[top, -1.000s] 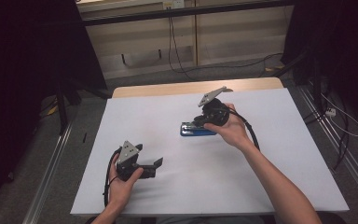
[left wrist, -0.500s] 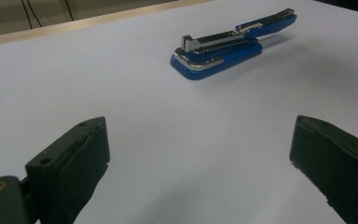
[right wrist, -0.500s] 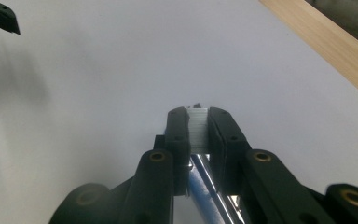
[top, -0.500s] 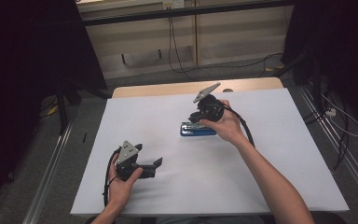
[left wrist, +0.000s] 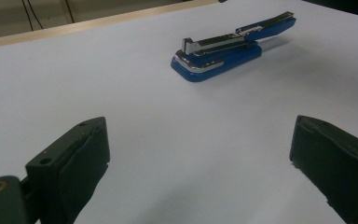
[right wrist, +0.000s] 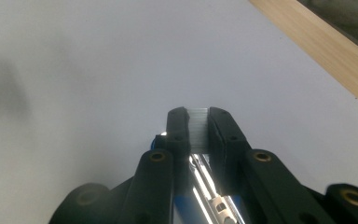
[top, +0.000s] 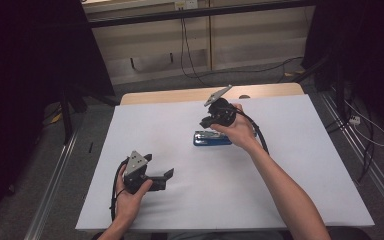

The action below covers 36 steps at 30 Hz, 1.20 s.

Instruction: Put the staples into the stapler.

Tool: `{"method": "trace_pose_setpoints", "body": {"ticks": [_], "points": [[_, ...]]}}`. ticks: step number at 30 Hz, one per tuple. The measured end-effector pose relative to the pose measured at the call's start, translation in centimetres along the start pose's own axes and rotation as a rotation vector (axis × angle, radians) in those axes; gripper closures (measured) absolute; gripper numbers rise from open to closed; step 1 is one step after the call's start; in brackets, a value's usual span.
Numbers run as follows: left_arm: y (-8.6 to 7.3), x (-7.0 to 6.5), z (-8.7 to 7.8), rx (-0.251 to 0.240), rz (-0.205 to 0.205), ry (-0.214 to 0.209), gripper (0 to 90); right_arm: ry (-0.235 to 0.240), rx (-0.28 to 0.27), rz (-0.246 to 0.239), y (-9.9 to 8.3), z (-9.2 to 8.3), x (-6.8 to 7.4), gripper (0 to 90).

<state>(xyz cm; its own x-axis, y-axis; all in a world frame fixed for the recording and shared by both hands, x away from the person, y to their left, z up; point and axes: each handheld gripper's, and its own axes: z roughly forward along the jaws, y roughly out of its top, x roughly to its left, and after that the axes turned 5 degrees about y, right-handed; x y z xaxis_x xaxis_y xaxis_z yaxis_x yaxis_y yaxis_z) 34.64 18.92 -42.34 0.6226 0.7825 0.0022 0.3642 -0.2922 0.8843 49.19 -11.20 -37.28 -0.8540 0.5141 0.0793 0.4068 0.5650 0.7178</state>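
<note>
My right gripper (right wrist: pixel 198 122) pinches a silvery strip of staples (right wrist: pixel 198 128) between its pads, above the blue stapler (top: pixel 212 138) at the middle of the high view. The stapler lies on the white sheet (top: pixel 280 200), lid swung open, chrome rail bared. My left gripper (left wrist: pixel 200 154), lower left, gapes, holding nothing.

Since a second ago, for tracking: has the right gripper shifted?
Yes. The right gripper has drifted slightly left above the blue stapler, which lies unmoved.

text: none legible | labels/brands/nos.: none | signs: none
</note>
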Motion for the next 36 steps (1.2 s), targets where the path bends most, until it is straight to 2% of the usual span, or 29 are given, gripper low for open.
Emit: {"method": "trace_pose_setpoints", "body": {"ticks": [8,21,29,36], "points": [[0.0,0.0,0.0,0.002,-0.004,-0.003,4.9,-0.006,0.009,0.002,0.3,0.6,-0.3,79.3],[0.0,0.0,0.0,-0.005,-0.003,-0.007,4.9,0.016,0.022,-0.070,1.0,1.8,-0.4,79.3],[0.0,0.0,0.0,-0.007,-0.006,-0.010,4.9,0.013,0.037,-0.067,0.7,2.0,-1.1,79.3],[0.0,-0.1,0.0,-0.004,-0.003,-0.010,4.9,0.037,0.047,-0.071,0.4,2.6,-1.3,79.3]]}}
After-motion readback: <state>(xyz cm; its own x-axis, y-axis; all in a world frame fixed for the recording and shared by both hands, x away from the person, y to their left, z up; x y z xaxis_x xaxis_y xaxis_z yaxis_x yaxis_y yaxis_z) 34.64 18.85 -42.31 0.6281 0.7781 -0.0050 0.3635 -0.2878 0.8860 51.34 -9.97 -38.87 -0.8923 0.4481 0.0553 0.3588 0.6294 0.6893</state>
